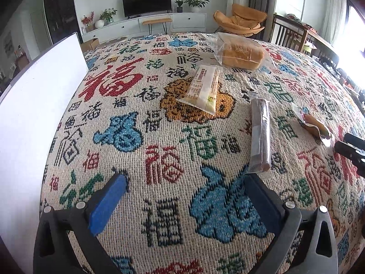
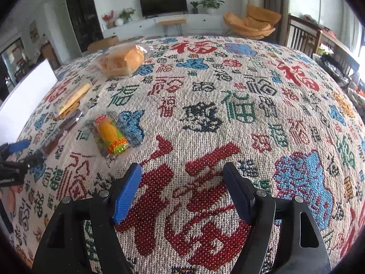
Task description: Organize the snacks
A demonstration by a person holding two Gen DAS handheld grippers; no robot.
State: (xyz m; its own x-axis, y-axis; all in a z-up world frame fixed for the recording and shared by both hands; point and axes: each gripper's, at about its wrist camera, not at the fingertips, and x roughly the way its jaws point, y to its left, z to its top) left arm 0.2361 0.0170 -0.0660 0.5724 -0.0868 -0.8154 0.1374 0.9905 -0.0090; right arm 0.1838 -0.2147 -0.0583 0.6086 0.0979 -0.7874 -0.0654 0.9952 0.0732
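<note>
Two hand-held grippers, left (image 1: pixel 184 196) and right (image 2: pixel 182 189), both wide open, holding nothing. Four snacks on the tabletop (image 1: pixel 159 137): bread (image 1: pixel 241 54), sandwich pack (image 1: pixel 203 89), brown bar (image 1: pixel 260 134), yellow cake (image 2: pixel 111 134).

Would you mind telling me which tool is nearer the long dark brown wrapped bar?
Left. The left tool has the long dark brown wrapped bar just beyond its right fingertip; the right tool is farther away, right of it.
</note>
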